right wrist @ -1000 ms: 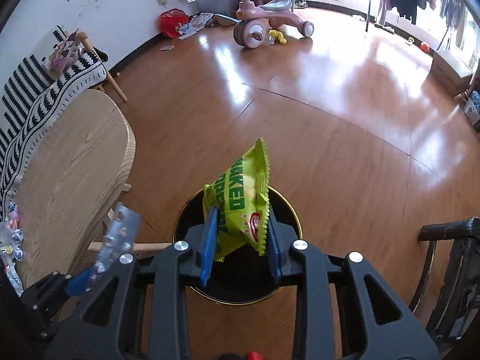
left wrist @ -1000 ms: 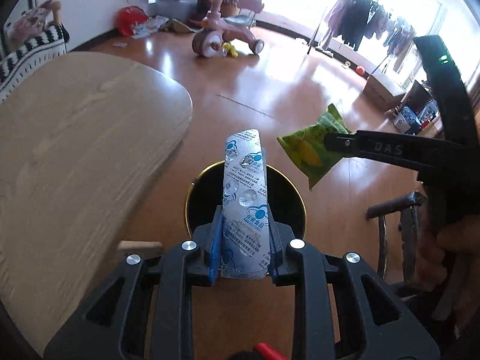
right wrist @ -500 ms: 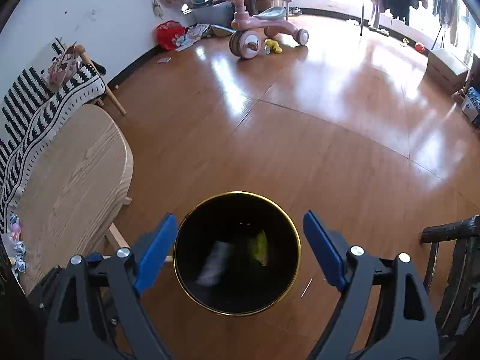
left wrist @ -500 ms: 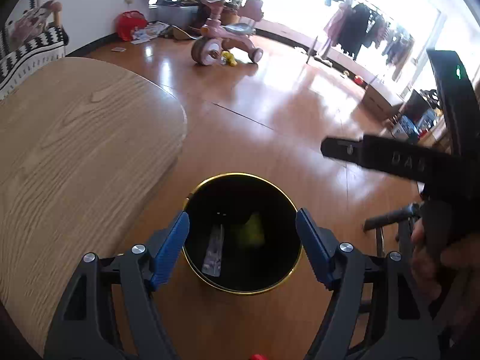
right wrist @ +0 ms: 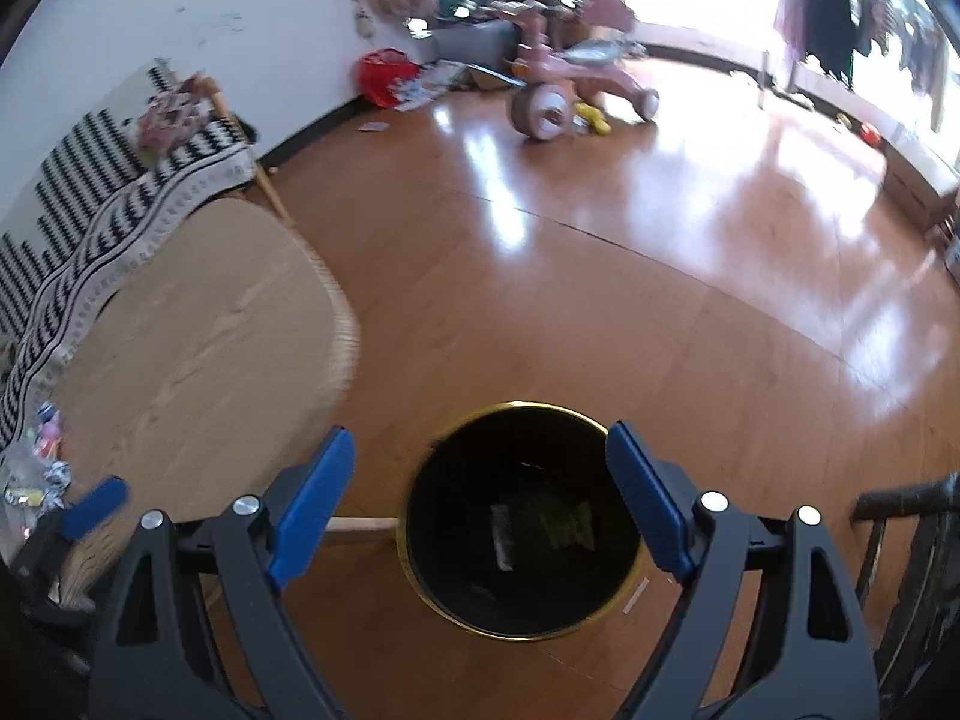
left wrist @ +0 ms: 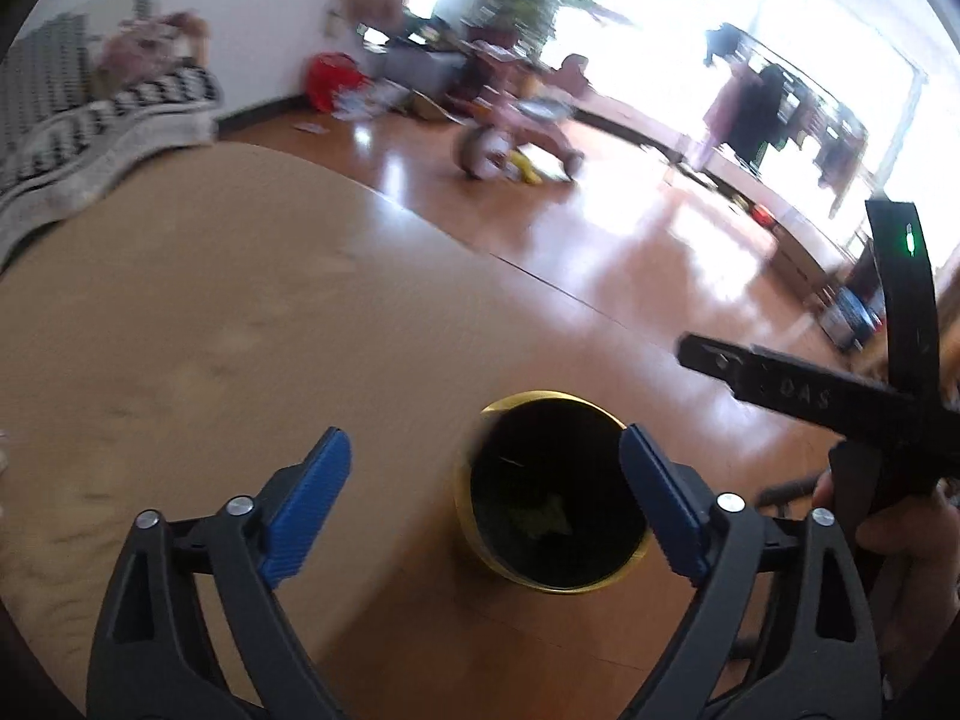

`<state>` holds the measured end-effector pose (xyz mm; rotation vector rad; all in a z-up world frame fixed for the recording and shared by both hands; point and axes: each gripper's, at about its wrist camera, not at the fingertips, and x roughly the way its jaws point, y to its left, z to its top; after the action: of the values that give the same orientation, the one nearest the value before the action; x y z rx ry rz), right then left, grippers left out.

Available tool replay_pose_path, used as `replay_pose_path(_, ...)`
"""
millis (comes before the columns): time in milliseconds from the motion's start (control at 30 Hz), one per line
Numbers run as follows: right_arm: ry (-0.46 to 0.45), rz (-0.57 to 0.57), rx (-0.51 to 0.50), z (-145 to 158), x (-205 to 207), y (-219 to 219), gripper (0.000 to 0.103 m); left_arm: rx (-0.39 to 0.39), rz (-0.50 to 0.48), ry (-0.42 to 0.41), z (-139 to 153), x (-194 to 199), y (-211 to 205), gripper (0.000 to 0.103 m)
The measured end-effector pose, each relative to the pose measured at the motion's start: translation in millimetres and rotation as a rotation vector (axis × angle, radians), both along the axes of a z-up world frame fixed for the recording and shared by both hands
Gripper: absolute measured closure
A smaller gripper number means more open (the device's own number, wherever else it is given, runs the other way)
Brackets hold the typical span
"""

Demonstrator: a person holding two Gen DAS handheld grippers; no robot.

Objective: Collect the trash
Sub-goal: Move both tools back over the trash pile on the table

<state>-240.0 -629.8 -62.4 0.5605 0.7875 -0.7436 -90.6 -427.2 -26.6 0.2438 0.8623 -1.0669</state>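
Both my left gripper [left wrist: 485, 483] and right gripper [right wrist: 480, 480] hang spread and empty above the bin [right wrist: 631, 600], where two wrappers lie, while remaining trash [right wrist: 36, 468] sits far left on the table [right wrist: 198, 360], nearer my left.

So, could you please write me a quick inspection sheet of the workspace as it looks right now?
Surface: light wooden table, mostly bare; glossy wood floor beside it.
Job's things: black bin with gold rim on the floor; a green snack bag and a pale wrapper lie inside.
Clutter: small heap of wrappers at the table's near left edge.
Grippers: left hand-held gripper open, empty; right hand-held gripper open, empty, above the bin.
Cables: nothing seen.
Surroundings: pink tricycle, striped blanket, red bag, clothes rack, dark chair at right.
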Motion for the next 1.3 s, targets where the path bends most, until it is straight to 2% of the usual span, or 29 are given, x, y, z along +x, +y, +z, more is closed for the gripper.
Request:
replay_pose_path(200,-0.07,0.164,0.008,25,63,61,0.02,-0.055,0.256,-0.018,39,66,114,0.012)
replay_pose_path(367,-0.11,0.384,0.007,43,138,156,0.018,-0.023,0.47,-0.062,55,111,233,0.012)
replay_pose_path(567,-0.109,0.644,0.03,46,200,275,0.018,0.024,0.764,-0.091,53,149,377,0.011)
replay_pose_path(667,-0.096,0.759,0.028,39,219,330,0.016,0.037,0.853,-0.093,45,167,422,0.011)
replay_pose_path(767,-0.074,0.857,0.006,29,234,377,0.014,0.046,0.866,-0.081,35,181,443,0.011)
replay_pose_path(900,-0.074,0.928,-0.01,16,248,415,0.009,0.048,0.823,-0.068,25,196,435,0.011)
replay_pose_path(1000,-0.081,0.972,-0.032,7,258,438,0.009,0.067,0.78,-0.104,15,196,425,0.009)
replay_pose_path(1133,-0.076,1.023,-0.089,-11,272,451,0.008,0.134,0.72,-0.184,0,200,411,0.009)
replay_pose_path(1300,-0.029,1.074,-0.162,-38,292,471,0.007,0.161,0.673,-0.207,-11,211,404,0.009)
